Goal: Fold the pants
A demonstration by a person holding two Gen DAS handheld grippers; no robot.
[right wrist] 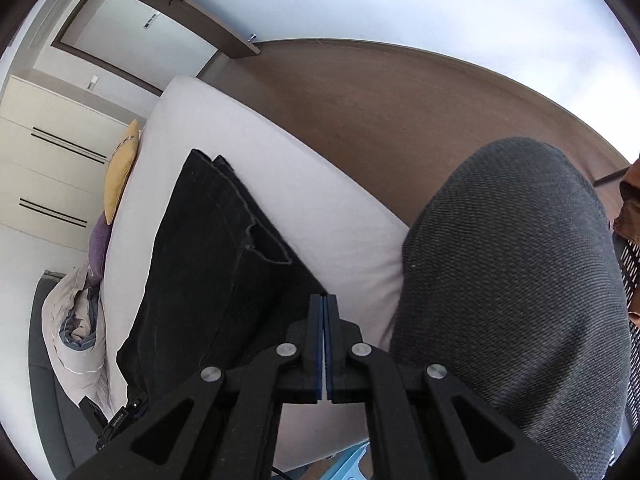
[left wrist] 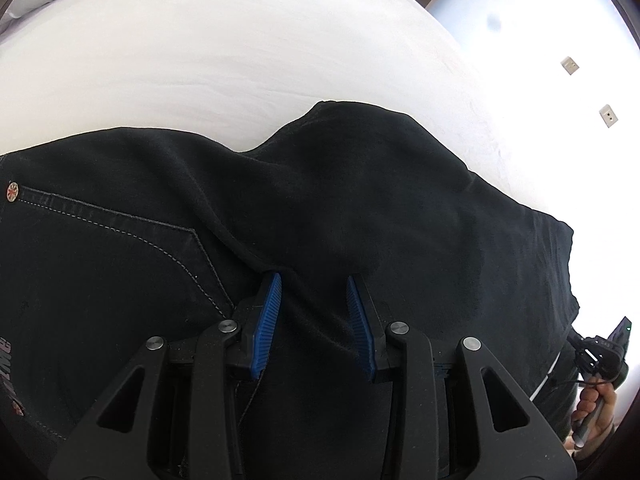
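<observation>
Looking down my left tongs [left wrist: 314, 280], I see the blue pads [left wrist: 267, 328] part way apart with a fold of the black pants [left wrist: 360, 200] bunched between them. I can't tell if the pads squeeze the cloth or just sit round it. The pants lie flat on the white bed [left wrist: 240, 60], w/ a stitched pocket [left wrist: 120, 248] and a small metal stud [left wrist: 13, 191] off to the left. At the right edge a hand [left wrist: 598, 410] holds the other tool.

My right tongs [right wrist: 324, 300] are clenched tight, pads together, nothing in them. They hang at the near edge of the bed [right wrist: 328, 216], just beside the pants [right wrist: 208, 248], which stretch away as a long dark strip. A gray knee [right wrist: 520, 272] fills the right side. Past the bed there's a yellow pillow [right wrist: 120, 172], a purple one [right wrist: 100, 240], a bunched blanket [right wrist: 72, 320], brown floor [right wrist: 380, 100] & a door [right wrist: 140, 40].
</observation>
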